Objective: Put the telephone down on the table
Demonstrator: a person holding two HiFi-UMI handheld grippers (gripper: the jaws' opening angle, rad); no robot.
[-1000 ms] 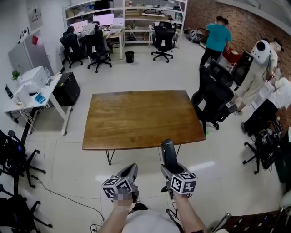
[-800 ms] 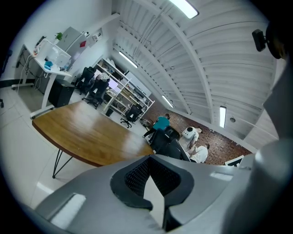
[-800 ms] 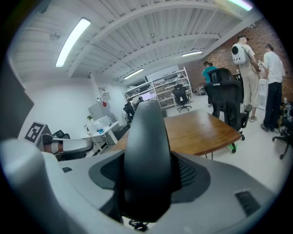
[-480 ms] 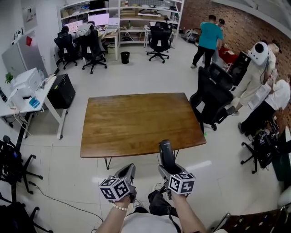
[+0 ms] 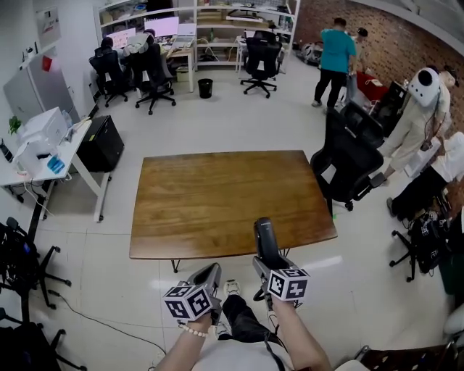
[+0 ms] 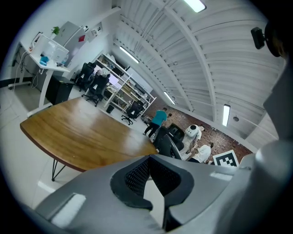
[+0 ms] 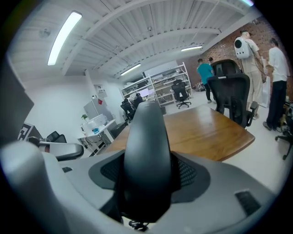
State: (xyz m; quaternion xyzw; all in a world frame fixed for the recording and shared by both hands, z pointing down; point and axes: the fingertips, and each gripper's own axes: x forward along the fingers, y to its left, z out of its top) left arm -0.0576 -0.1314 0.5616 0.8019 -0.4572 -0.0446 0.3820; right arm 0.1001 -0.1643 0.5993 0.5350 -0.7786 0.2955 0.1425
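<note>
The table (image 5: 217,196) is warm wood, smooth with a soft varnish sheen. The telephone (image 7: 146,151) looks like smooth, semi-gloss black plastic. The right hand-held gripper (image 7: 147,176) is matt grey plastic with meshy black pads (image 7: 190,173).

Room is evenly lit by ceiling strip lights (image 7: 64,33); glare is seen on the floor (image 5: 319,263) (gripper views fisheye-warped, edges darkened).

To my far left stands a white desk (image 5: 76,145) bearing a printer (image 5: 41,130). A black office chair (image 5: 351,156) stands at my right. A black bin (image 5: 206,88) stands far off, before the shelving (image 5: 217,18).
</note>
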